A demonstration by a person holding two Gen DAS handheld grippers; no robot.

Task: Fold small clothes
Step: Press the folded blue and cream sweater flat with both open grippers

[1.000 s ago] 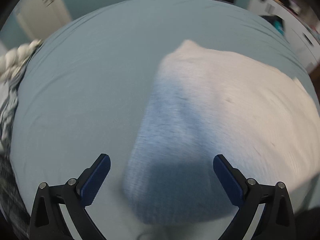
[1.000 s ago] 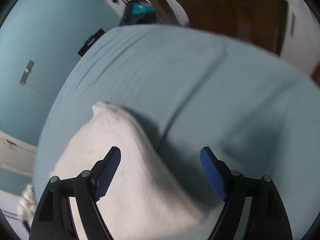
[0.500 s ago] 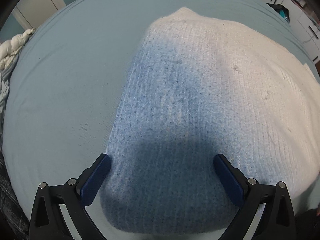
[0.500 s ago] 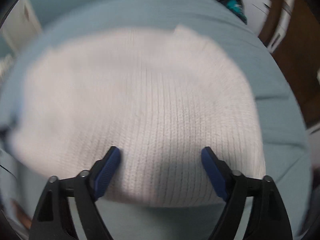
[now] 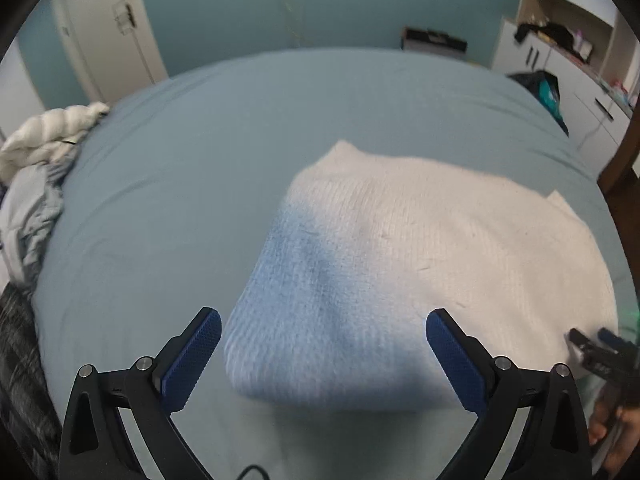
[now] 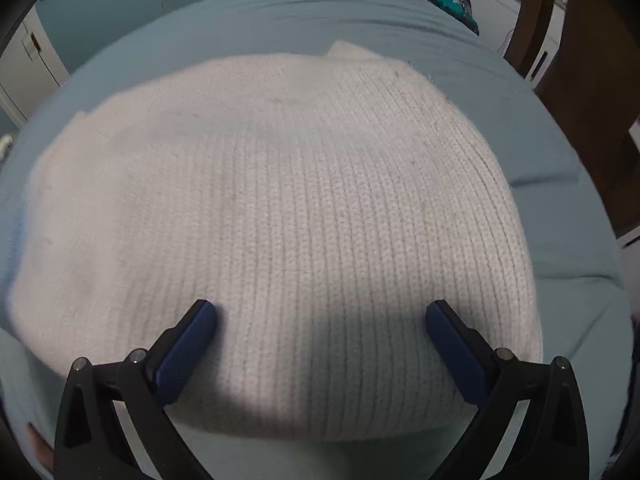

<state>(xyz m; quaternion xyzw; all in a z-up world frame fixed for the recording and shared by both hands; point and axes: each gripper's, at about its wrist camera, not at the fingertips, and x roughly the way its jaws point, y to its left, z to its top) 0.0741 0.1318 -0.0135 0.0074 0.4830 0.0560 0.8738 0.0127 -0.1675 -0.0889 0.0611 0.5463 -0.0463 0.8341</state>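
In the left wrist view the left gripper (image 5: 323, 346) has its jaws wide apart with nothing between the pads, and it sits farther from the folded white sweater (image 5: 420, 264) than half a second ago, when the knit filled most of the picture. The sweater lies flat on the blue bed sheet (image 5: 180, 184), and a heap of other clothes (image 5: 38, 168) lies at the bed's left edge. In the right wrist view the right gripper (image 6: 320, 344) has just been opening its jaws; they now stand spread above the sweater's (image 6: 280, 208) near edge, pinching nothing. The sweater was blurred before and is sharp now. No writing or label can be read.
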